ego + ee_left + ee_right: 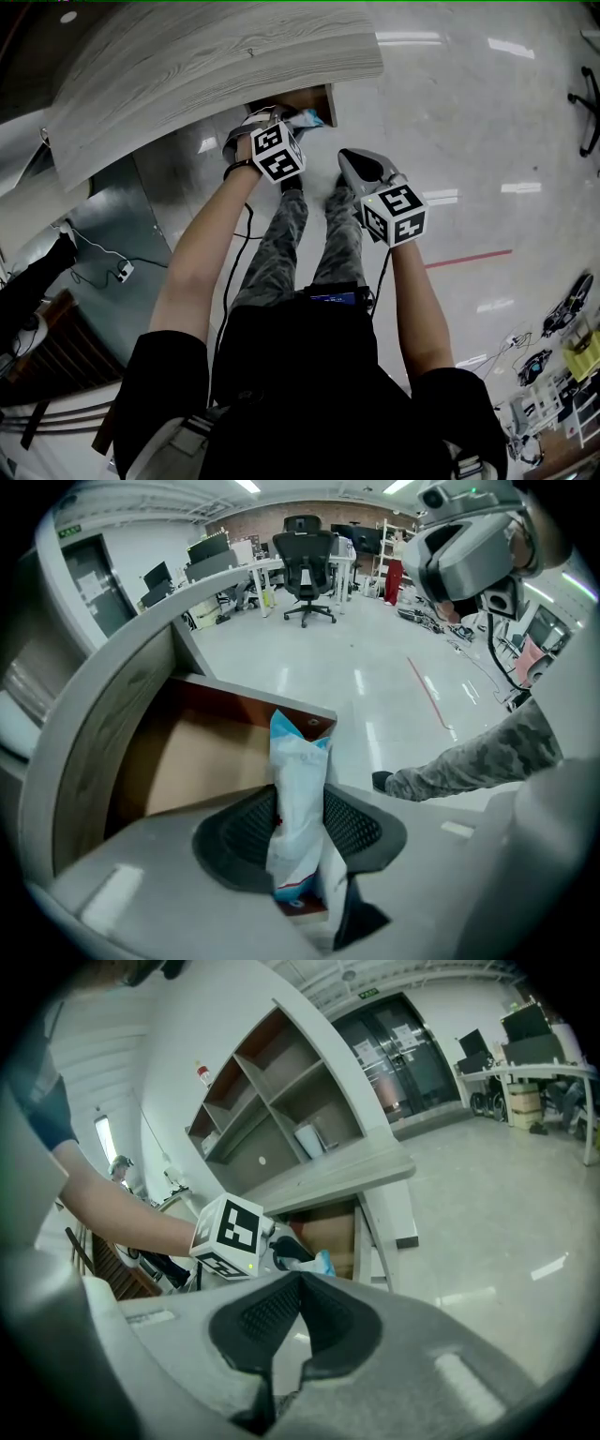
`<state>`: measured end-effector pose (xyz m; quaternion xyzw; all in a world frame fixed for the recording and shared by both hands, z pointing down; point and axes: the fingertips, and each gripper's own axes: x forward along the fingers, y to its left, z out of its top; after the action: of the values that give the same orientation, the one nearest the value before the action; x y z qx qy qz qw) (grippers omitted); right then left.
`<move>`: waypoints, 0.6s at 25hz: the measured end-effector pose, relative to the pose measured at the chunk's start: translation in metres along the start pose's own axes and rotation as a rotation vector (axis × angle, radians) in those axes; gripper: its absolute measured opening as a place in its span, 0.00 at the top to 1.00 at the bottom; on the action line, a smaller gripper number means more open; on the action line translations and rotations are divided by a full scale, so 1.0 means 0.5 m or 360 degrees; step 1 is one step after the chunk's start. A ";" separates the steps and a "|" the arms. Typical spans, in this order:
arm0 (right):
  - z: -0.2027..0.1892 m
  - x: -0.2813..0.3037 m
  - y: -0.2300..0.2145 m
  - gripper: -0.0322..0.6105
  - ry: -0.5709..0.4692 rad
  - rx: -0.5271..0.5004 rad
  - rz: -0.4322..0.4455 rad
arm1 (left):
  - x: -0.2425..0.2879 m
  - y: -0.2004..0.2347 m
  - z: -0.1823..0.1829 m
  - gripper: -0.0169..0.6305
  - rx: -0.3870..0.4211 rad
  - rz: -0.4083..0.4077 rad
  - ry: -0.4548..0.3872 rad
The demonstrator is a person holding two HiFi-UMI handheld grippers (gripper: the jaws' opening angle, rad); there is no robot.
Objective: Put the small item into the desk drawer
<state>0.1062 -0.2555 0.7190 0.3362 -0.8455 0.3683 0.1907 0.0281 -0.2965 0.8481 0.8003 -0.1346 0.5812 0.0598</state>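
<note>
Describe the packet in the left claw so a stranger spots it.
Find the grey wood-grain desk with its open drawer. At the drawer, the left claw grips a white packet with a light-blue top; the right claw holds nothing.

The left arm (202, 253) stretches far forward. The left gripper (298, 829) tips steeply down, jaws clamped on a packet (300, 761). The right gripper (300, 1283) hangs nearer, to its right, jaws together and empty.
</note>
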 end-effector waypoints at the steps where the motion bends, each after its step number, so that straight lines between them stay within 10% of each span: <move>1: -0.002 0.002 -0.002 0.95 0.0002 0.0006 -0.0001 | 0.005 0.001 -0.002 0.73 0.0002 -0.0004 0.0008; 15: -0.013 0.010 -0.022 0.95 0.0028 0.0038 0.0001 | 0.049 0.006 -0.013 0.73 0.0103 -0.0056 0.0118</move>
<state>0.1109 -0.2582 0.7316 0.3349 -0.8396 0.3813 0.1939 0.0285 -0.3014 0.8732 0.7820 -0.0993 0.6134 0.0489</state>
